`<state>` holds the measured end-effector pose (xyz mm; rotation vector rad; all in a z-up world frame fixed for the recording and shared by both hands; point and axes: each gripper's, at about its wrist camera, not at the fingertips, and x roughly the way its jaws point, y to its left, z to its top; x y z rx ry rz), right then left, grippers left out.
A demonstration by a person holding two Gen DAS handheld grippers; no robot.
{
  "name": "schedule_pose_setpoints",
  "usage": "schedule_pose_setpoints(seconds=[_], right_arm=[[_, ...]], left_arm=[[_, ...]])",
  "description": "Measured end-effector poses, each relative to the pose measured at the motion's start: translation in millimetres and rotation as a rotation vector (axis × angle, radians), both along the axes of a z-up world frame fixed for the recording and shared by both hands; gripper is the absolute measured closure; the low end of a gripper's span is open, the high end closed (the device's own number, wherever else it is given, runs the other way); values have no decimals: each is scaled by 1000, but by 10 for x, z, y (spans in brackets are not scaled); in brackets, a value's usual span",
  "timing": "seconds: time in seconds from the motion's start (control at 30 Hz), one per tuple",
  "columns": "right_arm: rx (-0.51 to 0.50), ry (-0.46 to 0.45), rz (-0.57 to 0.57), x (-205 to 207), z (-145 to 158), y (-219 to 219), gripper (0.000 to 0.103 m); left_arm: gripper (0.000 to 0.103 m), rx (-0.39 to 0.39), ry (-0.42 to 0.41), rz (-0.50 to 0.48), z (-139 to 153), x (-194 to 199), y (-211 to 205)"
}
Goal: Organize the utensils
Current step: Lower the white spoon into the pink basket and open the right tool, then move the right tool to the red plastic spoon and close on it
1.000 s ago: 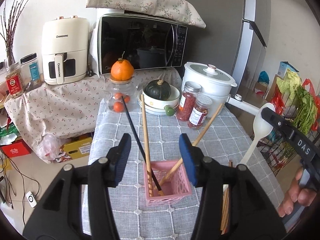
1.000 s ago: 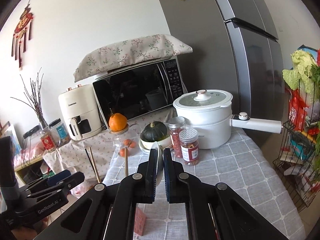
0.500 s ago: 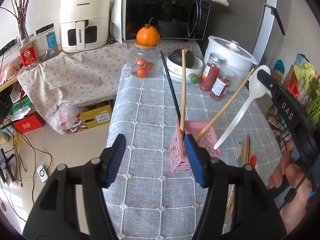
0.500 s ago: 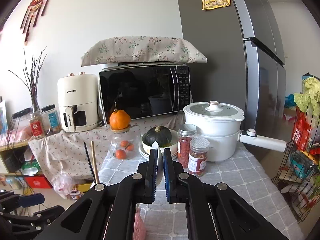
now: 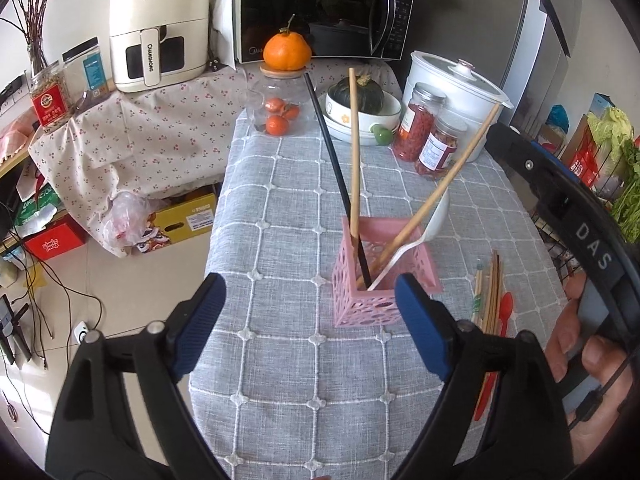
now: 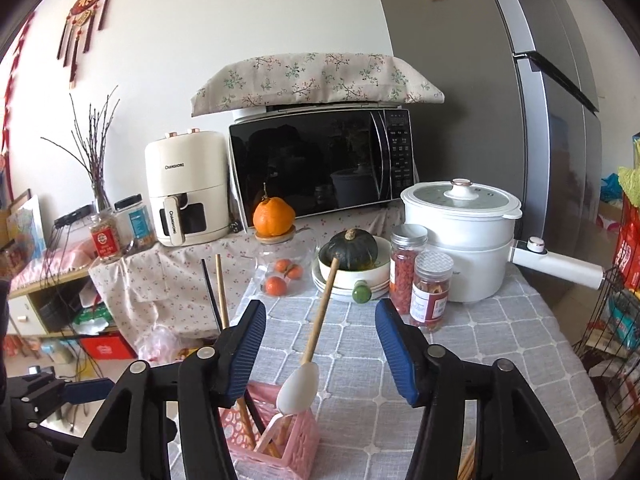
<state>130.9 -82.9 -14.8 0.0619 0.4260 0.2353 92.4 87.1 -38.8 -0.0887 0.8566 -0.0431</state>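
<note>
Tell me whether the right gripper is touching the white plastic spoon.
Apart. The right wrist view shows the right gripper opening, clear gaps either side of the white plastic spoon.

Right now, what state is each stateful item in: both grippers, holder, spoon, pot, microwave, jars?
Left gripper: jaws opening, nothing between them.
Right gripper: jaws opening, clear of the spoon.
Pink holder: upright, holding chopsticks and spoon.
White spoon: standing in holder, bowl up.
White pot: lid on.
Microwave: door shut.
Red jars: lidded.
</note>
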Motion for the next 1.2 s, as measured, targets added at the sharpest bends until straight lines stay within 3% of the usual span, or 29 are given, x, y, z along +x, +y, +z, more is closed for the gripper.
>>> schedule_pose_setpoints(seconds=[0.2,0.47,0.67,0.93,1.2], right_arm=[[25,93,38,-48,49,-265,26],[-63,221,-34,-78,-101,-768,21],[-83,398,-115,-8,-392,-1179,19],[-71,735,-214,143,-1021,-1583,19],[-48,843,-237,239,-1331,-1714,19]], left_arm=[[11,-18,7,-11,10,-56,-100],[11,-14,33,-85,-51,-122,-387],[11,3,70,-150,-146,-128,-662],[11,4,145,-240,-298,-111,-972],[11,2,208,-258,-441,-83,-1051]])
